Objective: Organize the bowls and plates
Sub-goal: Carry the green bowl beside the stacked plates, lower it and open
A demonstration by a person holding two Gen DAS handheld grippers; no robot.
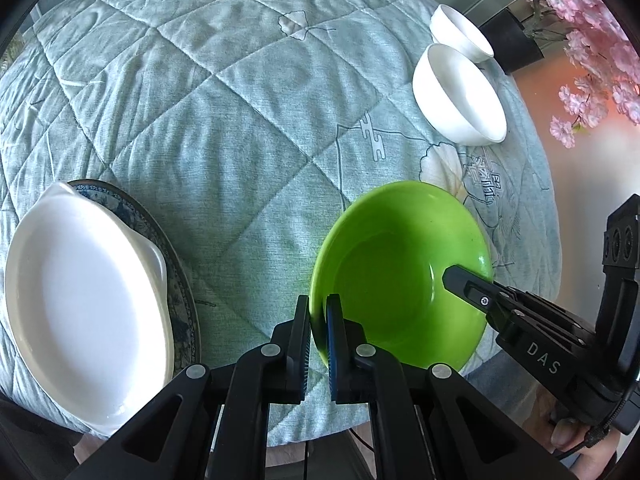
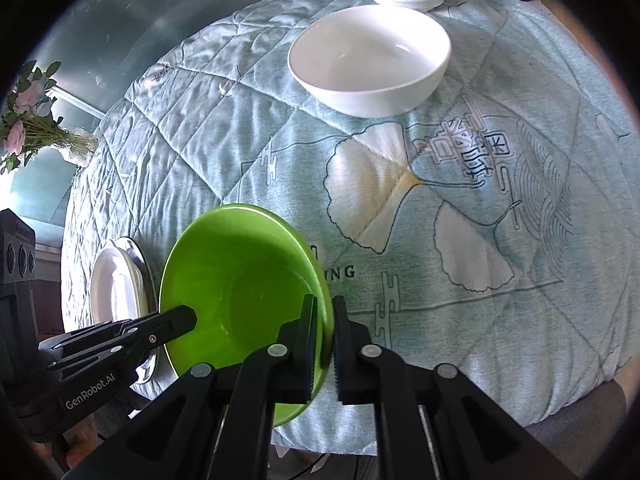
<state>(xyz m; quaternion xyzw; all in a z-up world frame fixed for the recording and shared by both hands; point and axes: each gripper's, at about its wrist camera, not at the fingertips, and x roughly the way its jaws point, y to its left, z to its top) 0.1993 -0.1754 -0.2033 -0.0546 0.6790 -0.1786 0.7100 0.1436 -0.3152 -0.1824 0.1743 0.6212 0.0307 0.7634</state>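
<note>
A green bowl (image 1: 400, 272) is held between both grippers over the near edge of the quilted table. My left gripper (image 1: 318, 312) is shut on its left rim. My right gripper (image 2: 325, 312) is shut on its right rim, and it also shows in the left wrist view (image 1: 472, 288). The green bowl shows in the right wrist view (image 2: 240, 280) too, with the left gripper (image 2: 172, 320) at its far rim. A white oval dish (image 1: 80, 300) lies on a blue patterned plate (image 1: 176, 280) at the left. Two white bowls (image 1: 460, 96) (image 1: 460, 32) stand at the far right.
The table is covered with a pale blue quilted cloth (image 1: 220, 100). A black pot (image 1: 512, 40) with pink blossoms (image 1: 592, 40) stands beyond the far right edge. A vase of pink flowers (image 2: 28, 120) is off the table's far left in the right wrist view.
</note>
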